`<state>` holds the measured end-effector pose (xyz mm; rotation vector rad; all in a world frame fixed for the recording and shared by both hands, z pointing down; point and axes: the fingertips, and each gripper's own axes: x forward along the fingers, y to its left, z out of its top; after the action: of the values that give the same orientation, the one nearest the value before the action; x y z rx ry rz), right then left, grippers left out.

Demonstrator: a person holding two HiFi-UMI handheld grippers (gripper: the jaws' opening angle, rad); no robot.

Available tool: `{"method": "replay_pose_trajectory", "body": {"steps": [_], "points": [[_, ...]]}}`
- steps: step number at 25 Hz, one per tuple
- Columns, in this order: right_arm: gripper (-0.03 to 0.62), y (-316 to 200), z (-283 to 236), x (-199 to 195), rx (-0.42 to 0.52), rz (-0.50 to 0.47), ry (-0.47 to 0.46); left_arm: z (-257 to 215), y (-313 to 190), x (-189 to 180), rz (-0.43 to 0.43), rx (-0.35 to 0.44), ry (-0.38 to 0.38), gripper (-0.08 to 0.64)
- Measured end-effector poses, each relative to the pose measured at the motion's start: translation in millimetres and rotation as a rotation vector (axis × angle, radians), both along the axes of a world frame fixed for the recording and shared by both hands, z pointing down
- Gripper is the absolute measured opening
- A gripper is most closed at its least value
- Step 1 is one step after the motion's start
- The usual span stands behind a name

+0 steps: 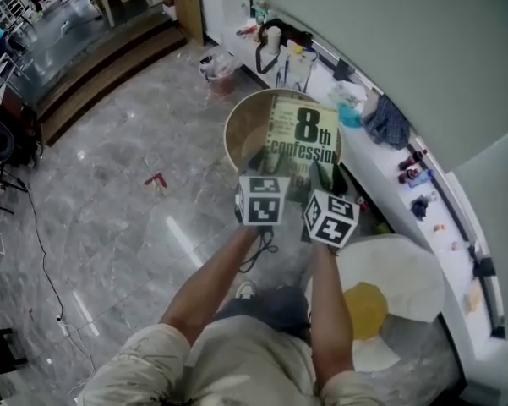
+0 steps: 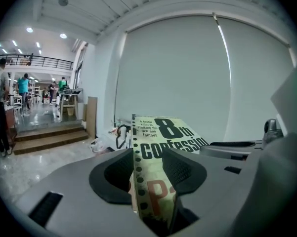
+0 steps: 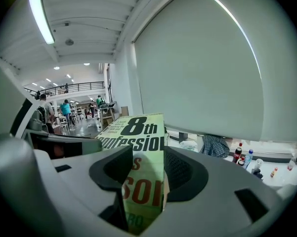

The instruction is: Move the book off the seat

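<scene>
Two grippers hold one book (image 1: 303, 138) between them. The left gripper (image 1: 266, 172) has its jaws closed on the near left edge of the cover, the strip with the row of black dots pinched between the dark pads (image 2: 180, 168). The right gripper (image 1: 321, 178) clamps the near right edge the same way, its jaws pressed against the pale green cover with red lettering. The book lies cover up and roughly level, its title end pointing away from the person. In the head view it sits over the right part of a round tan seat (image 1: 243, 134); no view shows whether it touches the seat. Beyond the seat a white counter (image 1: 380, 180) runs along the curved wall with a blue checked cloth (image 1: 387, 121) on it. On the grey floor (image 1: 110, 218) near the person lies a white cushion (image 1: 406, 273) with a yellow centre.
</scene>
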<state>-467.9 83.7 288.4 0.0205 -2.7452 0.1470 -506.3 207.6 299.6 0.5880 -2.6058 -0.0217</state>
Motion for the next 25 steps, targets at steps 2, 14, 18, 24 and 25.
{"method": "replay_pose_trajectory", "body": {"steps": [2,14,18,24,25], "points": [[0.202,-1.5,0.9,-14.8,-0.003,-0.019,0.0,0.8,-0.9,-11.9,-0.019,-0.001,0.003,0.188],[0.202,-75.2,45.3,-142.4,-0.06,-0.116,0.053,40.8,-70.4,-126.6,-0.117,-0.056,0.085,0.187],[0.202,-87.2,60.6,-176.1,-0.068,-0.158,0.069,56.3,-82.8,-156.2,-0.151,-0.058,0.11,0.187],[0.202,-84.8,107.2,-211.4,-0.063,-0.189,0.146,105.1,-79.8,-187.8,-0.179,-0.058,0.197,0.187],[0.202,-83.0,117.8,-216.8,-0.065,-0.189,0.161,115.7,-77.9,-193.1,-0.18,-0.06,0.212,0.187]]}}
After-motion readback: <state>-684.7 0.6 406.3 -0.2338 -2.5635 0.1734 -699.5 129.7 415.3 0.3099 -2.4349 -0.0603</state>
